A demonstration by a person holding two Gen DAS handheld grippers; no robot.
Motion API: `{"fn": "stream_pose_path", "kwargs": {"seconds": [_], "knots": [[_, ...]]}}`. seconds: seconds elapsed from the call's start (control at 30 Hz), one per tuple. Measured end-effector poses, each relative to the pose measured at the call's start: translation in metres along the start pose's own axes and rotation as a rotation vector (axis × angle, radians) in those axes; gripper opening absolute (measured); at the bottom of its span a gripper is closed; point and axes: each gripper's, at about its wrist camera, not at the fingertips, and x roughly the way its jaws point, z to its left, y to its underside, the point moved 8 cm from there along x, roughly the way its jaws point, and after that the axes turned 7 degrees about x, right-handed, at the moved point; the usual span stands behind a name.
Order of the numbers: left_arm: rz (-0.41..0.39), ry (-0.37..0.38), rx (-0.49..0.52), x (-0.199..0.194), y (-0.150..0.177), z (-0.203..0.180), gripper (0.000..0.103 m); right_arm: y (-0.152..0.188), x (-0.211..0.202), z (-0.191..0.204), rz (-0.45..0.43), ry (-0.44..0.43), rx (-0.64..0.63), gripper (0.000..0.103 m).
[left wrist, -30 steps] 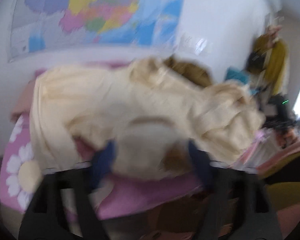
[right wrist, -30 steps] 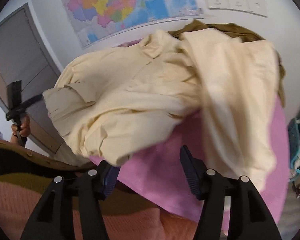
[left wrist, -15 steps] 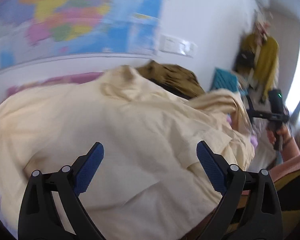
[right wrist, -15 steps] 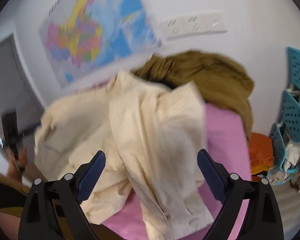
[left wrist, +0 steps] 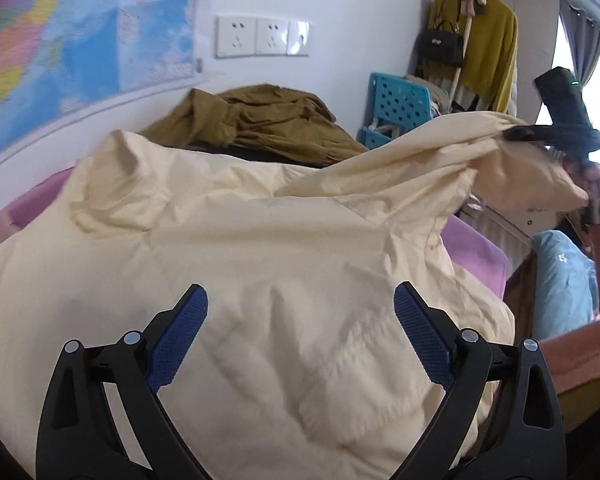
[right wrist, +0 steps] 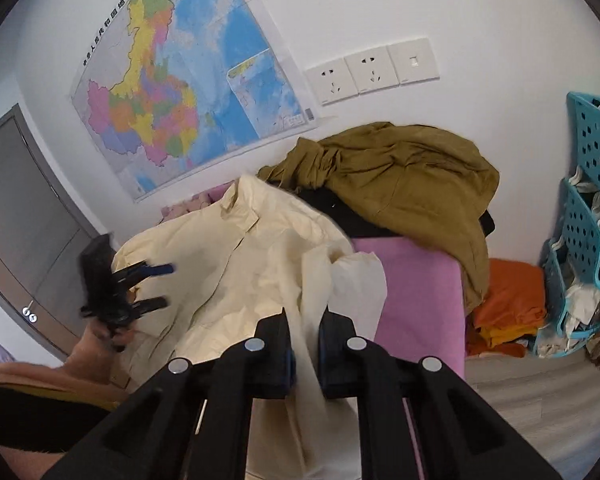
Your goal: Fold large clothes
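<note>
The cream shirt is spread, rumpled, over the pink-covered surface, directly ahead of and below the left claw, with its collar at the far end. The left claw is released, its blue-padded fingers set wide apart above the cloth with nothing between them. The right claw is clenched on a fold of the shirt: a strip of cream fabric is seen running between its nearly closed fingers. In the left wrist view that claw is seen up and to the right, with a sleeve or side edge drawn up off the surface into a taut ridge. Beyond the shirt, further from both claws, an olive garment is heaped against the wall.

The fabric is judged to be light, thin and limp; it will likely drape and crease wherever it is not supported, and little force should be needed to lift it. A hold is best taken at a seam, cuff or hem corner, where the doubled cloth is less likely to slip out. For a clean fold, the opposite edge should probably be pinched by the left claw, so the panel is kept flat.
</note>
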Motion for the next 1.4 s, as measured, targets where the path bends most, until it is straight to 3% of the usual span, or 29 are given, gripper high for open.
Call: {"fn": "stream_pose_path", "kwargs": {"seconds": [0.07,0.23,0.4,0.47,0.57,0.73,0.8,0.83,0.87,0.93,1.03,1.2,1.3,1.37,1.4], "knots": [[0.024,0.055,-0.003,0.018,-0.008,-0.005,0.093,0.015,0.009,0.013,0.066,-0.029,0.000,0.010],[0.070,0.247,-0.034,0.053,-0.017,-0.029,0.082,0.060,0.039,0.067,0.210,-0.219,-0.039,0.010],[0.025,0.470,-0.117,0.039,-0.024,-0.040,0.081,0.088,0.070,0.131,0.306,-0.414,-0.098,0.011],[-0.007,0.489,-0.150,0.027,-0.024,-0.031,0.081,0.090,0.082,0.157,0.315,-0.481,-0.150,0.012],[-0.042,0.410,-0.181,0.006,-0.019,-0.004,0.082,0.086,0.114,0.183,0.328,-0.559,-0.168,0.015],[-0.047,0.255,-0.261,-0.023,0.002,0.047,0.084,0.095,0.195,0.201,0.410,-0.459,-0.217,0.031],[-0.053,0.196,-0.282,-0.033,0.010,0.065,0.085,0.103,0.223,0.204,0.449,-0.410,-0.223,0.050],[-0.059,0.190,-0.300,-0.039,0.015,0.069,0.086,0.104,0.228,0.204,0.457,-0.389,-0.230,0.054],[-0.063,0.192,-0.313,-0.043,0.017,0.072,0.087,0.106,0.232,0.204,0.476,-0.358,-0.254,0.061],[-0.062,0.197,-0.326,-0.050,0.023,0.071,0.089,0.102,0.223,0.210,0.481,-0.352,-0.308,0.063],[-0.052,0.204,-0.295,-0.054,0.032,0.054,0.091,0.079,0.191,0.206,0.422,-0.325,-0.371,0.073],[-0.012,0.249,-0.201,-0.039,0.036,0.022,0.096,0.017,0.152,0.173,0.275,-0.218,-0.377,0.074],[0.062,0.257,-0.140,-0.016,0.042,0.004,0.095,-0.035,0.164,0.133,0.196,-0.073,-0.309,0.071],[0.115,0.274,-0.117,0.000,0.049,-0.005,0.088,-0.058,0.192,0.107,0.222,0.006,-0.255,0.058],[0.131,0.276,-0.113,0.005,0.052,-0.007,0.075,-0.065,0.209,0.097,0.247,0.044,-0.244,0.056]]}}
